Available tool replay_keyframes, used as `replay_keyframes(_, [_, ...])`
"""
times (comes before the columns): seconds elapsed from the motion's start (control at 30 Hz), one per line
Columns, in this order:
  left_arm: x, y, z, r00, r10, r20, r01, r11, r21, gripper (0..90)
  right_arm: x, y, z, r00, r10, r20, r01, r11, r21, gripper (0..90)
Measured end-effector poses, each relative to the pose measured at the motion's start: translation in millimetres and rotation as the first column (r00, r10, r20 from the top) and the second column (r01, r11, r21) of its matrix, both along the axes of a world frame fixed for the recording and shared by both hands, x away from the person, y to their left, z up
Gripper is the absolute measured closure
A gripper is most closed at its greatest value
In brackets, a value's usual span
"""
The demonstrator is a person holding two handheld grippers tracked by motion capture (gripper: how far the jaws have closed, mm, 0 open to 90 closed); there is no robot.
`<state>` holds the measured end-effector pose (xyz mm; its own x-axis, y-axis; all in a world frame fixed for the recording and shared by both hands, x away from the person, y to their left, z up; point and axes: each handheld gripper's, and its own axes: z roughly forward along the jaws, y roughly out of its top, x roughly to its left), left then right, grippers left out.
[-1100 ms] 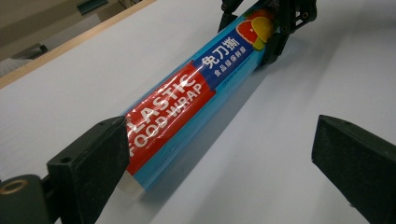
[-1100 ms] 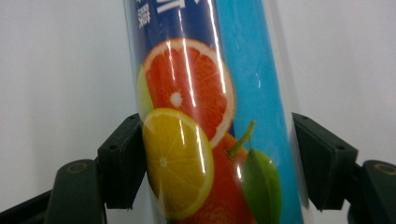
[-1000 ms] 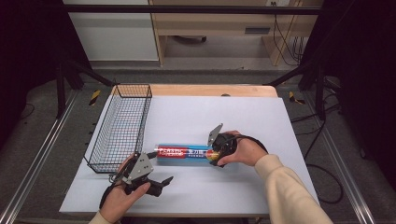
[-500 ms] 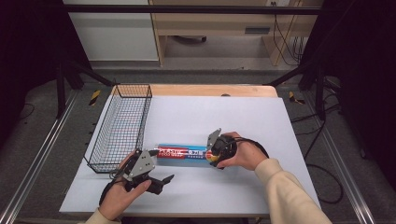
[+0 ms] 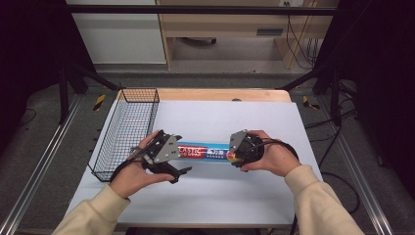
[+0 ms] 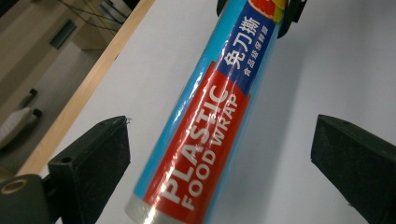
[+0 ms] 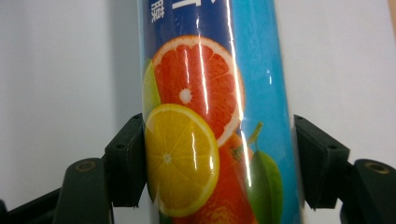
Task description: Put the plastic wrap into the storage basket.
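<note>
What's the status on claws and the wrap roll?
Right claw shut on plastic wrap roll, fruit-print end. Left claw open, jaws straddling the other end, apart from it. Wire basket at left, nothing in the way.

Roll (image 7: 219,116): blue, glossy, upright between the jaws; orange, grapefruit and lemon slices and green leaves printed on it.
Right gripper (image 7: 219,163): black jaws closed against the roll, one on each side.
Table (image 7: 60,70): white, plain on both sides of the roll.

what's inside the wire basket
Through the mesh of the wire basket, just white table cover shows; nothing visible inside. The left hand hides its near corner.
</note>
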<state>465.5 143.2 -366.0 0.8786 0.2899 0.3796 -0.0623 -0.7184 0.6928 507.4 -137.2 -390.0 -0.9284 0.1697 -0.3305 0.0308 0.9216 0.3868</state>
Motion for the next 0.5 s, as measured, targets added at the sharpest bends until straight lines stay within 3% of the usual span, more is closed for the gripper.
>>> replay_keyframes(0.03, [6.5, -11.9, 2.5, 0.9994, -0.029, 0.018, 0.028, 0.9986, 0.044, 4.9, -0.4, -0.9, 2.5, 1.0000, -0.007, 0.003, 0.007, 1.0000, -0.004, 30.6])
replay_keyframes(0.17, [16.0, -27.5, 3.6, 0.9980, -0.053, 0.036, 0.049, 0.9947, 0.091, 6.1, -1.0, -5.5, 13.5, 0.9998, 0.000, 0.021, 0.000, 0.9999, -0.012, 30.7])
replay_keyframes(0.27, [25.9, -43.3, 1.9, 0.9958, -0.080, 0.046, 0.069, 0.9793, 0.190, 5.8, -1.7, -8.4, 24.9, 0.9995, 0.002, 0.031, -0.001, 0.9997, -0.023, 30.7])
replay_keyframes(0.3, [28.5, -48.9, 2.1, 0.9943, -0.084, 0.066, 0.066, 0.9710, 0.230, 6.7, -2.6, -9.3, 31.9, 0.9992, 0.006, 0.040, -0.005, 0.9994, -0.035, 30.7])
replay_keyframes(0.4, [32.1, -59.4, 2.2, 0.9932, -0.095, 0.067, 0.075, 0.9646, 0.253, 8.0, -3.9, -10.2, 37.6, 0.9989, 0.007, 0.046, -0.005, 0.9991, -0.042, 30.7])
replay_keyframes(0.43, [32.6, -65.5, 2.8, 0.9923, -0.103, 0.068, 0.080, 0.9567, 0.280, 8.8, -5.1, -10.7, 41.9, 0.9987, 0.008, 0.050, -0.006, 0.9992, -0.040, 30.8])
replay_keyframes(0.5, [33.9, -69.8, 3.3, 0.9921, -0.104, 0.070, 0.079, 0.9534, 0.291, 10.1, -6.6, -10.8, 44.8, 0.9986, 0.007, 0.053, -0.005, 0.9994, -0.035, 30.8])
